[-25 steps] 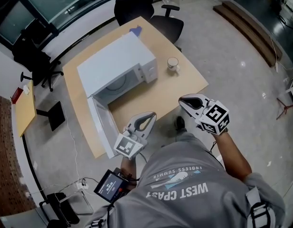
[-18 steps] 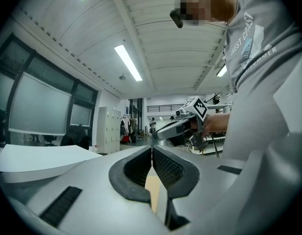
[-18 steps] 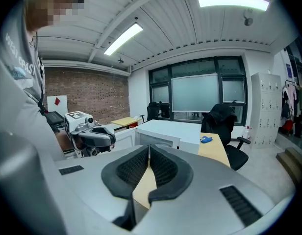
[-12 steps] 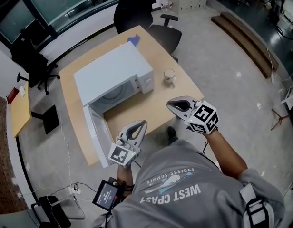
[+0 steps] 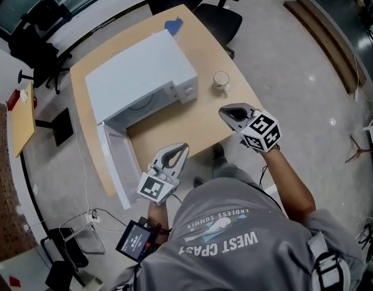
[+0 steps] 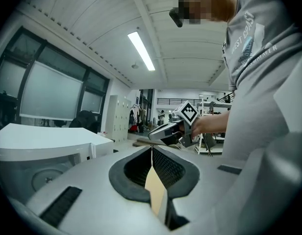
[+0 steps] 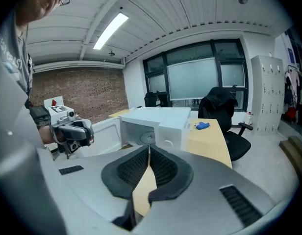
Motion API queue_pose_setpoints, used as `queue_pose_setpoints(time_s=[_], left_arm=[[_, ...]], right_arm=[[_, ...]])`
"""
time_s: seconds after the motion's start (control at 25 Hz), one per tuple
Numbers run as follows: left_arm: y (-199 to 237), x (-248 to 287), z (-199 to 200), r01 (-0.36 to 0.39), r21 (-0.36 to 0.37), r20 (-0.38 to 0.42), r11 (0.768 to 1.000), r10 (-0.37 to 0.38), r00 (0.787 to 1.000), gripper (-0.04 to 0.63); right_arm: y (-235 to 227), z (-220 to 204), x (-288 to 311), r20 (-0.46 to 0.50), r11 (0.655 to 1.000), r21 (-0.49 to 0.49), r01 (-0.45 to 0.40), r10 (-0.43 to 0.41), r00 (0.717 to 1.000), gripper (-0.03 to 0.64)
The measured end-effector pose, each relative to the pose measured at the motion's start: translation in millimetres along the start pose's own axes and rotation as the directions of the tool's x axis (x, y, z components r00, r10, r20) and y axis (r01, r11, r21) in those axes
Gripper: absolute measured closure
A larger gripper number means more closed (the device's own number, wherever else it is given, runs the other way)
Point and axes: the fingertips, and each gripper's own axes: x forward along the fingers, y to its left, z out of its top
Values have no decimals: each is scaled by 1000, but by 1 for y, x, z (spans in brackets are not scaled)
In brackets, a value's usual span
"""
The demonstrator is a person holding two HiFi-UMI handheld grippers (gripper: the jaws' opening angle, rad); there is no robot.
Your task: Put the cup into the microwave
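Standing ungrasped on the tabletop [image 5: 192, 119] beyond the right hand-held gripper [image 5: 226, 111], the cup [image 5: 221, 80] awaits pickup; that and the left hand-held gripper [image 5: 181, 148] are closed, empty; the microwave [image 5: 138, 80] ahead stands open.

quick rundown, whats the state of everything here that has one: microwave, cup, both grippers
microwave: on the table, cavity looks empty
microwave door: swung fully open
cup: upright on the table, to the right of the microwave in the head view, not held
left gripper: jaws shut, nothing between them
right gripper: jaws shut, nothing between them
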Motion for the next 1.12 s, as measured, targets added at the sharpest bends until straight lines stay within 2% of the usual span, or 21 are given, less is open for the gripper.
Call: queue_pose_setpoints(time_s=[0.32,0.6,0.72,0.76,0.84,0.88,1.12], left_arm=[[24,53,-29,-1,-46,-77,999,-3,997,572],[43,91,-46,-28,-94,-126,995,16,992,572],[50,102,-53,-47,-114,-141,992,31,990,572],[52,105,-55,-55,-121,-146,991,37,989,572],[56,109,-60,-70,-134,-157,989,49,986,572],[58,110,-62,-77,-139,-162,987,54,985,572],[63,115,-72,-107,-160,-180,981,78,981,572]], right_arm=[[-109,-69,48,-99,985,144,96,-82,992,597],[-188,-138,84,-236,969,158,188,-148,960,595],[-217,-166,98,-297,964,126,234,-188,936,593],[-225,-175,103,-315,962,121,244,-196,929,586],[-236,-190,111,-348,961,122,250,-194,917,504],[-239,-196,116,-362,961,123,246,-187,913,485],[-247,-223,140,-412,971,99,219,-160,897,485]])
